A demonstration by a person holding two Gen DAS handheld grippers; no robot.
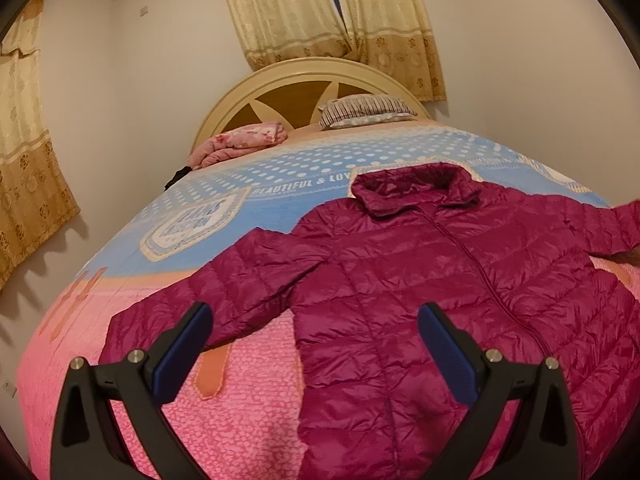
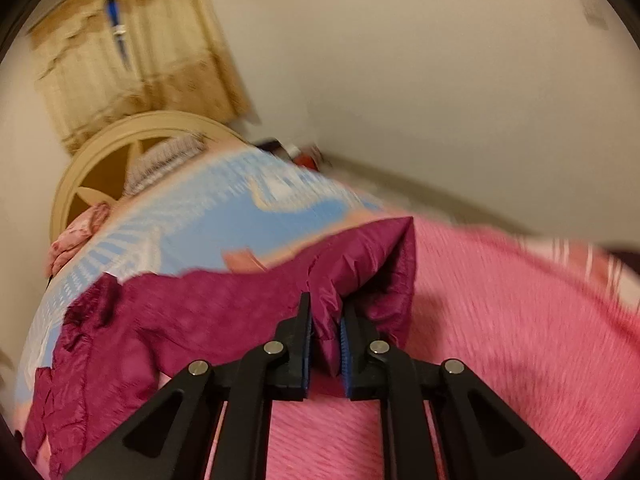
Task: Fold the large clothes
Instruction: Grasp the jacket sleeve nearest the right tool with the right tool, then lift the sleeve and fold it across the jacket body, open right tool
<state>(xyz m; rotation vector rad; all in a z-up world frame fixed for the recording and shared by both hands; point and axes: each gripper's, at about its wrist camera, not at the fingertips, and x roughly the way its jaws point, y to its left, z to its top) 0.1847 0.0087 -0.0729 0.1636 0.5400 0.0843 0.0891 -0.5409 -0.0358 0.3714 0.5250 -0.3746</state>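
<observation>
Left wrist view: our left gripper (image 1: 314, 320) is released, jaws spread wide, nothing between the blue pads (image 1: 180, 354). It hangs over the near end of the bed (image 1: 248, 420). The jacket (image 1: 440, 280) lies flat on the bedspread, front up, zipped, collar (image 1: 416, 188) at the far end, hem toward us. Its left sleeve (image 1: 208, 292) is spread out to the left and ends just beyond the left finger; from this view we can't tell whether the finger touches it. The right sleeve (image 1: 600, 228) runs off to the right edge of the frame. Far end of the bed: a folded pink blanket (image 1: 244, 142) on the left, a striped pillow (image 1: 364, 112) to its right, both against the headboard (image 1: 304, 84). Curtains (image 1: 336, 24) hang on the far wall and at the left.

Right wrist view, heavily motion-blurred: our right gripper (image 2: 326, 320) is clenched on the jacket (image 2: 192, 320). A bunch of the sleeve (image 2: 372, 264) is pinched between the two pads (image 2: 346, 344), and the cuff end stands up past the fingertips, lifted off the pink part of the bedspread (image 2: 520, 300). The rest of the jacket trails off to the left, across the blue part. Headboard (image 2: 100, 160) and curtain (image 2: 132, 52) sit far left. Some small things show past the far right side of the bed, too blurred to identify.
</observation>
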